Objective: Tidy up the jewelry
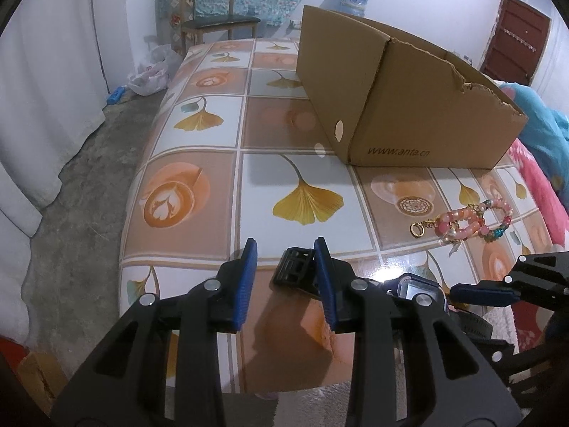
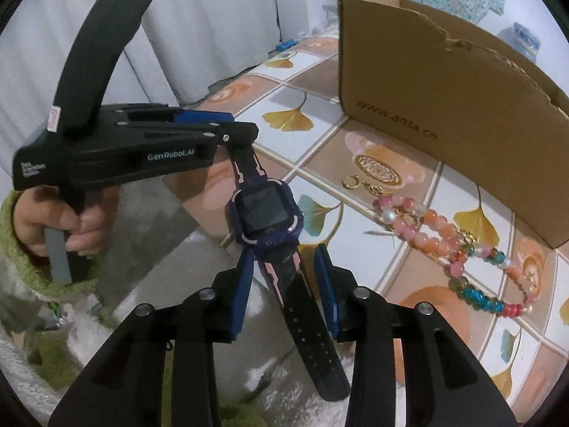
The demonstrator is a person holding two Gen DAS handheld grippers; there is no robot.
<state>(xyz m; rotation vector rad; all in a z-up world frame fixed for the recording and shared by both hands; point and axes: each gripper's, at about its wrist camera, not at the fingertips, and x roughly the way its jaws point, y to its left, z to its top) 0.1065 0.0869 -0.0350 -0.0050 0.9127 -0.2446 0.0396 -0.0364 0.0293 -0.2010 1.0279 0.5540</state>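
Watch (image 2: 265, 219) hangs off the table (image 2: 409, 163) edge, strap running 12-to-6 between the wide-open right gripper (image 2: 284, 281); left gripper (image 2: 227, 124), at 10 o'clock, appears clamped on the upper strap; box (image 2: 444, 99) at 1 o'clock.

Along the far side of the desk (image 1: 213, 135) we find the cardboard box (image 1: 409, 106) walling off the right half. The far left corner and the middle lie open to a hand-held gripper. Near the right edge the beaded bracelets (image 1: 473, 220) and a gold ring (image 1: 416, 229) crowd the strip before the box, perhaps leaving a narrow lane between.
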